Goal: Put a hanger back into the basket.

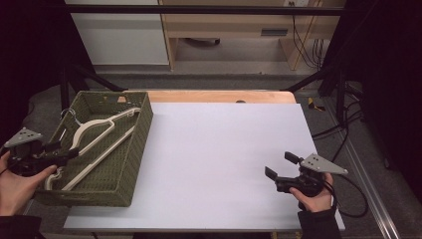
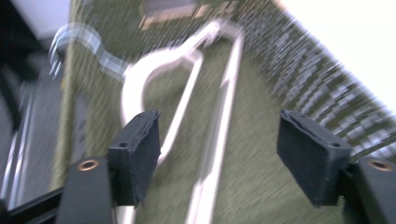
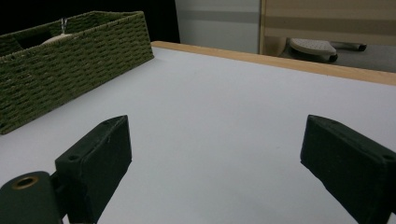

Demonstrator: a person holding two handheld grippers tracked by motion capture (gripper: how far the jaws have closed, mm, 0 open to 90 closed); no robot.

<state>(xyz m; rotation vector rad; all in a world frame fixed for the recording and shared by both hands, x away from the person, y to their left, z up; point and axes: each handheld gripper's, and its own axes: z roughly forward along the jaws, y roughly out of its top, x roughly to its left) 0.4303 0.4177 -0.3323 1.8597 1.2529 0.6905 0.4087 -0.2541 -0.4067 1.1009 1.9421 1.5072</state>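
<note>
We see the white hanger (image 1: 97, 142) lying inside the green woven basket (image 1: 137, 154) at the table's (image 1: 224, 164) left edge. Left gripper (image 1: 69, 152) hovers over it w/ fingers apart, nothing btwn them; right gripper (image 1: 278, 167) rests over bare table, fingers wide apart

High view: dim, uneven light; the white surface (image 1: 224, 164) is the brightest area, and the frame falls to near black at 3 and 9 o'clock. Shadows are soft, with no glare. Left gripper view: strong motion blur streaks the woven basket (image 2: 299, 88) and the pale hanger (image 2: 187, 84); a washed-out patch sits at 1 o'clock, while the claw pads (image 2: 135, 154) stay fairly sharp. Right gripper view: even, cool light and sharp focus on the surface (image 3: 224, 116), darkness at 11 o'clock, and slightly soft near pads (image 3: 98, 163).
</note>
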